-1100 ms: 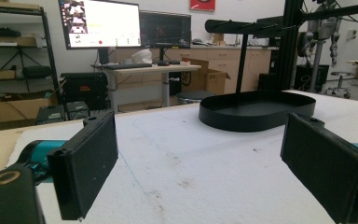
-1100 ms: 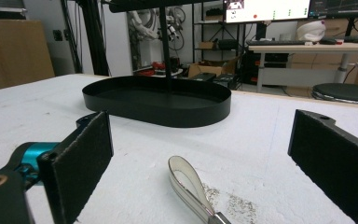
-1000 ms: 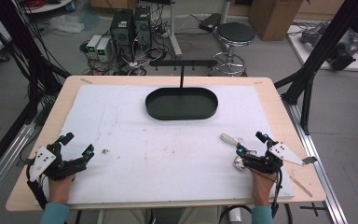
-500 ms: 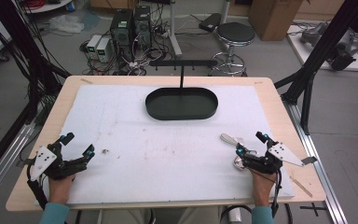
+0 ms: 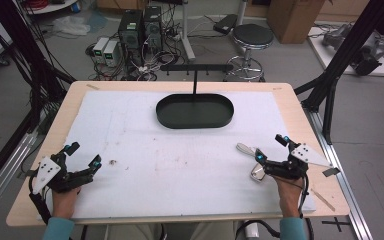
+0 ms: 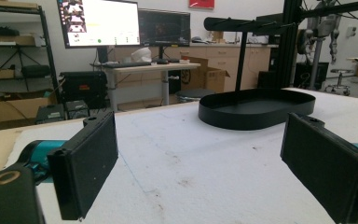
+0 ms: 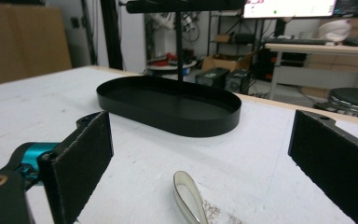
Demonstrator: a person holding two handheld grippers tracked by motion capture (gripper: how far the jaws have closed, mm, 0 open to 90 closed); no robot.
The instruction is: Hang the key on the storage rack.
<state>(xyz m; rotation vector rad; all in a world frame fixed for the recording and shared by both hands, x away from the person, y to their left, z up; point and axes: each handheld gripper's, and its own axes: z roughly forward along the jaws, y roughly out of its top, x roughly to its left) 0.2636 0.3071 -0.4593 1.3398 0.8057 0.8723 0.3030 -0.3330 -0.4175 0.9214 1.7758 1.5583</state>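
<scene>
1. A black oval tray (image 5: 194, 111) with an upright T-shaped stand sits at the far middle of the white-covered table (image 5: 180, 175); I use it as the landmark.
2. My left gripper (image 5: 82, 156) rests near-left of the tray, well apart from it, jaws spread wide with nothing between them.
3. My right gripper (image 5: 271, 149) rests near-right of the tray, jaws also spread and holding nothing.
4. A pale strap (image 7: 189, 197) with a metal buckle (image 5: 257, 172) lies flat on the table between my right jaws, on the near side of the tray.
</scene>
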